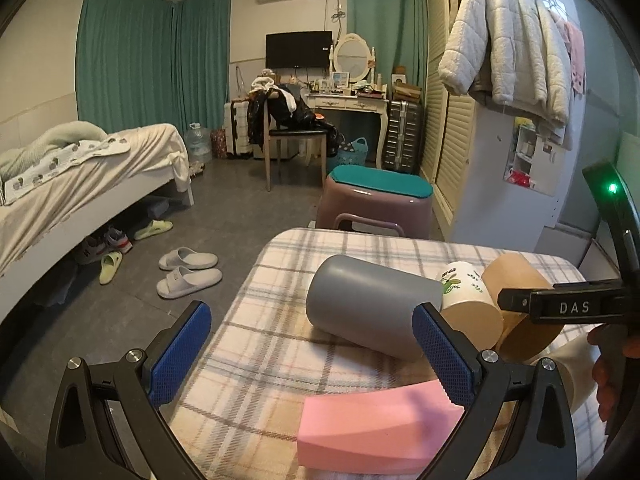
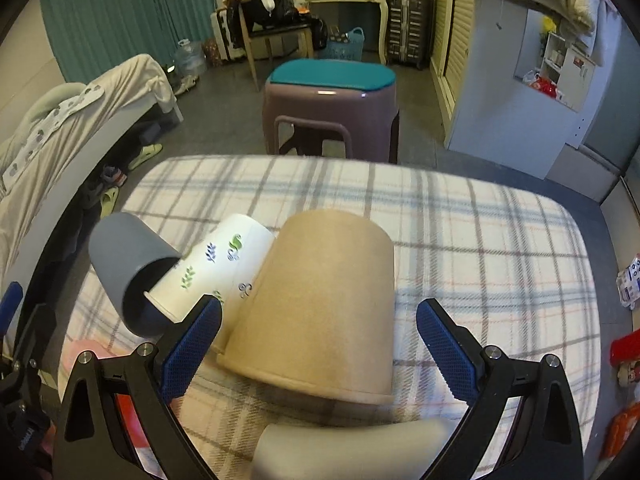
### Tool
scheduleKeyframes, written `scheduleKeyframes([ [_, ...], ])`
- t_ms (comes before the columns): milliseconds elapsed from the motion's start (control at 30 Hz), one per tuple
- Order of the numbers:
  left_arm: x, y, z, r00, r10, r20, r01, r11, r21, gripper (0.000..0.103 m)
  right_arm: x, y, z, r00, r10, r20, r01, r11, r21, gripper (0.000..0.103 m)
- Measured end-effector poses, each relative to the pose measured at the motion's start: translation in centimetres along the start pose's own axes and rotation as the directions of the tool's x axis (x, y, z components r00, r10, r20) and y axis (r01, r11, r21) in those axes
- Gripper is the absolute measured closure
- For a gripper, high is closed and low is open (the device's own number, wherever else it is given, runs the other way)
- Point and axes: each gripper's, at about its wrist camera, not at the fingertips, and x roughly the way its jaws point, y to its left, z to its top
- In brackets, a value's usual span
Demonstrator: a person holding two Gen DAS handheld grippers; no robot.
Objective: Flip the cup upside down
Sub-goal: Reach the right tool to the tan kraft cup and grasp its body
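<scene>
A tan cup stands mouth-down on the plaid table, between the open blue pads of my right gripper, which do not touch it. In the left wrist view the tan cup shows at the right behind the right gripper's finger. A grey cup lies on its side with a white leaf-printed paper cup stuck in its mouth; both also show in the right wrist view, the grey cup and the paper cup. My left gripper is open and empty, astride the grey cup's near side.
A pink block lies near the left gripper. A pale cylinder lies at the table's near edge. A purple stool with a teal cushion stands beyond the table. A bed is at the left, slippers on the floor.
</scene>
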Motion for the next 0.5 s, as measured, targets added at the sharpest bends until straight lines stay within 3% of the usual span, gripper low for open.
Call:
scheduleKeyframes([
  [133, 0.4, -0.2, -0.1, 1.000, -0.016, -0.008, 0.016, 1.000, 0.005, 0.000, 0.9, -0.3, -0.5, 0.999, 0.014, -0.034, -0.014, 1.000, 0.010, 0.005],
  [267, 0.4, -0.3, -0.1, 1.000, -0.021, -0.008, 0.022, 1.000, 0.013, 0.000, 1.0, 0.0, -0.6, 0.999, 0.027, -0.044, -0.027, 1.000, -0.003, 0.013],
  [500, -0.3, -0.2, -0.2, 1.000, -0.009, 0.003, 0.008, 1.000, 0.005, 0.000, -0.2, 0.0, -0.6, 0.999, 0.038, 0.013, -0.038, 0.999, 0.001, 0.016],
])
